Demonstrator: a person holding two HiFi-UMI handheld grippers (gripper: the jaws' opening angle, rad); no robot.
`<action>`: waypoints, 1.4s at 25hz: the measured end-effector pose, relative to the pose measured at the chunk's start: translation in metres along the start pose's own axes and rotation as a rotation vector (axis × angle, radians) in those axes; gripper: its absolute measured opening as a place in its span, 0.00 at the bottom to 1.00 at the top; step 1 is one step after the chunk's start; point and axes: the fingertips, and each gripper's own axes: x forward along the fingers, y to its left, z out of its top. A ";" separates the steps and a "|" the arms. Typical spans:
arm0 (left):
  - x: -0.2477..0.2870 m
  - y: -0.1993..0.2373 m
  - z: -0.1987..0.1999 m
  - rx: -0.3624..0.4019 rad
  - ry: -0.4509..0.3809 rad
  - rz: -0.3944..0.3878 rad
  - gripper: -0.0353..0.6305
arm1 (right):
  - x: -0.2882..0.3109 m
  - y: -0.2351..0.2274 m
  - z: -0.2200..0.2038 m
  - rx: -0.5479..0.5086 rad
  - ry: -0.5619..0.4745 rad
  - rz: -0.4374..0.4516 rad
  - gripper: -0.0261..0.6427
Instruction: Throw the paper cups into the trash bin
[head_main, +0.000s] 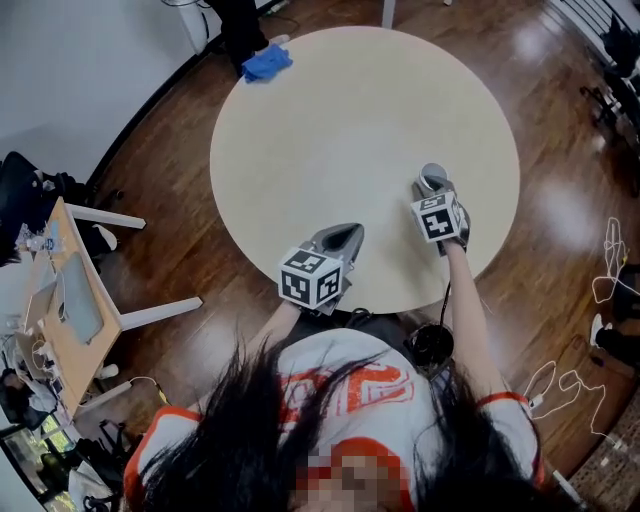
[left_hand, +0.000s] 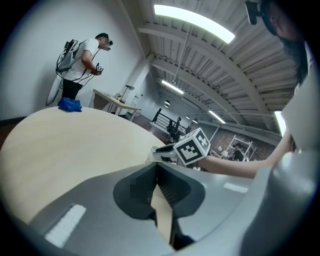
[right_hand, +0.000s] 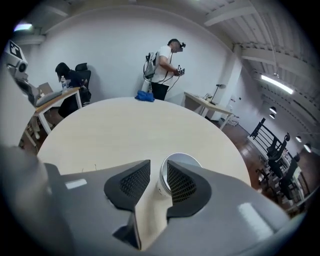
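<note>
A white paper cup (head_main: 432, 177) stands upright on the round beige table (head_main: 340, 120), near its right front edge. My right gripper (head_main: 431, 190) is at the cup with its jaws apart. In the right gripper view the cup (right_hand: 180, 161) has its near wall between the jaws, close against the right pad (right_hand: 181, 183); the left pad stands clear of it, so the right gripper (right_hand: 157, 169) is open. My left gripper (head_main: 350, 233) hovers over the table's front edge, left of the cup. In its own view the left gripper (left_hand: 157, 168) looks shut, with nothing in it.
A blue cloth (head_main: 266, 63) lies at the table's far left edge. A person (right_hand: 162, 67) stands beyond it. A wooden desk (head_main: 70, 310) with clutter is at the left. A dark round object (head_main: 430, 345) sits low beside me, under the table's front edge.
</note>
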 end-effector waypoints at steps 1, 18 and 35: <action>-0.001 0.002 0.001 -0.005 -0.003 0.006 0.05 | 0.005 0.000 -0.003 -0.003 0.020 0.001 0.19; -0.025 0.029 0.006 -0.023 -0.025 -0.013 0.05 | -0.029 0.038 0.012 0.147 -0.045 -0.013 0.09; -0.097 0.031 -0.017 -0.006 -0.025 -0.108 0.05 | -0.103 0.190 0.021 0.242 -0.152 0.014 0.09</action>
